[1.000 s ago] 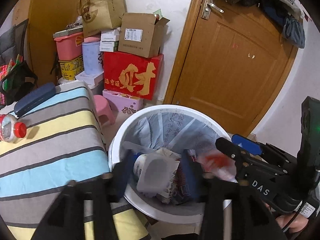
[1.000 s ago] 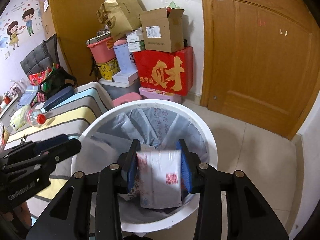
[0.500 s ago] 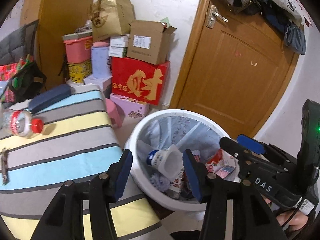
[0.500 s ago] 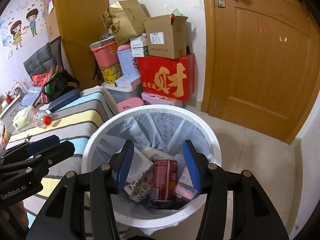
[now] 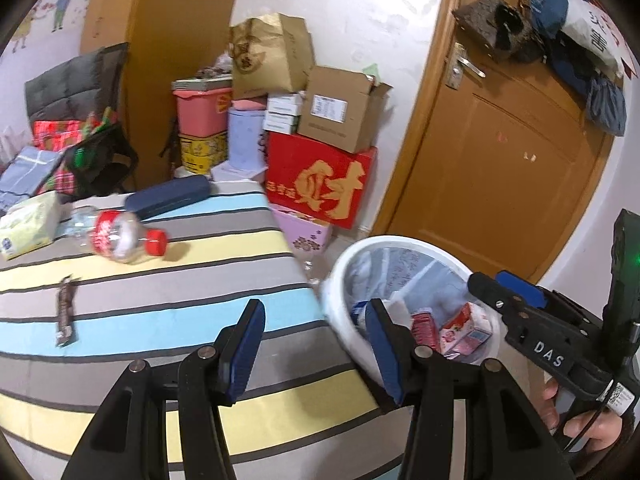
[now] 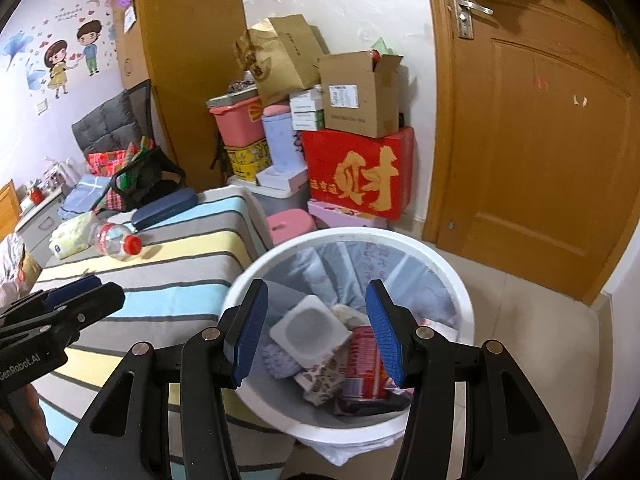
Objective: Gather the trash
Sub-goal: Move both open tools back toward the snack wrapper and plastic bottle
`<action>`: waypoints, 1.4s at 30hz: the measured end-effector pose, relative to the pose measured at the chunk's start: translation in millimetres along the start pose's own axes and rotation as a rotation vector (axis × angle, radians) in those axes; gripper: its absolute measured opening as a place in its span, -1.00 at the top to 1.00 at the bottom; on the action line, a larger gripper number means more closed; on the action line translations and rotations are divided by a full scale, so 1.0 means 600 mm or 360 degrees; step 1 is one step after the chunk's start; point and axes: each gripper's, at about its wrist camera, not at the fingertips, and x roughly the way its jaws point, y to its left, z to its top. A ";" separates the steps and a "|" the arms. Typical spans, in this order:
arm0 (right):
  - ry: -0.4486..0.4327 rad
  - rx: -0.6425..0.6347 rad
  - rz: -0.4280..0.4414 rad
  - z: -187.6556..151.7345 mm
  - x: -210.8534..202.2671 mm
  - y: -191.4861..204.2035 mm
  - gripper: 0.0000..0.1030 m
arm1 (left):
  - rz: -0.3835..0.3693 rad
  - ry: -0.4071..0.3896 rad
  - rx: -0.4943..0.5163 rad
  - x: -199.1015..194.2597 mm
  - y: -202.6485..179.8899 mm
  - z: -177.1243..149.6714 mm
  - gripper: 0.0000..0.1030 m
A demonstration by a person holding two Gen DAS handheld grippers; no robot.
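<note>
A white trash bin point(image 6: 440, 258) lined with a clear bag stands beside the striped bed; it also shows in the left wrist view point(image 5: 344, 264). It holds cartons, a red can point(image 6: 362, 360) and a white lid point(image 6: 308, 330). My right gripper point(image 6: 316, 328) is open and empty above the bin. My left gripper point(image 5: 314, 344) is open and empty over the bed's edge, left of the bin. On the bed lie a plastic bottle point(image 5: 120, 236) with a red cap and a dark snack wrapper point(image 5: 65, 312).
The striped bed point(image 5: 160, 280) also carries a tissue pack point(image 5: 28, 224) and a dark blue case point(image 5: 168, 196). Stacked boxes point(image 5: 320, 184) stand behind against the wall. A wooden door point(image 6: 540, 140) is at the right. A pink stool point(image 6: 290, 224) stands by the bin.
Both grippers opened and dropped their trash into the bin. The left gripper then swung left from above the bin to over the bed. The right gripper drew back slightly.
</note>
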 end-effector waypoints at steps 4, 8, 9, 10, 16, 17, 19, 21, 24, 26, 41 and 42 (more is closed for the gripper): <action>-0.0015 -0.0024 0.0033 0.001 -0.002 0.021 -0.02 | 0.0047 -0.0025 -0.0049 -0.026 0.036 -0.009 -0.01; -0.0030 -0.0053 0.0086 0.003 -0.002 0.046 -0.02 | 0.0119 -0.0054 -0.0088 -0.054 0.074 -0.017 -0.01; -0.0031 -0.0064 0.0100 0.004 0.000 0.054 -0.02 | 0.0143 -0.0060 -0.0098 -0.061 0.085 -0.020 -0.01; -0.0033 -0.0073 0.0113 0.002 0.000 0.062 -0.02 | 0.0166 -0.0065 -0.0109 -0.069 0.097 -0.024 -0.01; -0.0034 -0.0135 0.0210 0.003 0.011 0.112 -0.02 | 0.0293 -0.0083 -0.0219 -0.097 0.165 -0.035 -0.01; -0.0031 -0.0147 0.0223 0.005 0.013 0.119 -0.02 | 0.0316 -0.0084 -0.0231 -0.100 0.176 -0.037 -0.01; -0.0032 -0.0178 0.0254 0.007 0.017 0.135 -0.02 | 0.0350 -0.0080 -0.0258 -0.106 0.198 -0.040 -0.01; -0.0027 -0.0198 0.0269 0.008 0.022 0.145 -0.02 | 0.0386 -0.0086 -0.0298 -0.112 0.219 -0.044 -0.01; -0.0005 -0.0219 0.0314 0.012 0.035 0.160 -0.02 | 0.0434 -0.0081 -0.0347 -0.117 0.251 -0.051 -0.01; 0.0004 -0.0235 0.0339 0.013 0.043 0.171 -0.02 | 0.0466 -0.0069 -0.0378 -0.117 0.272 -0.055 -0.01; 0.0109 -0.0437 0.0526 0.047 0.132 0.251 -0.10 | 0.0515 0.0066 -0.0452 -0.038 0.361 -0.045 -0.01; 0.0117 -0.0440 0.0549 0.051 0.141 0.256 -0.11 | 0.0526 0.0087 -0.0445 -0.027 0.365 -0.042 -0.01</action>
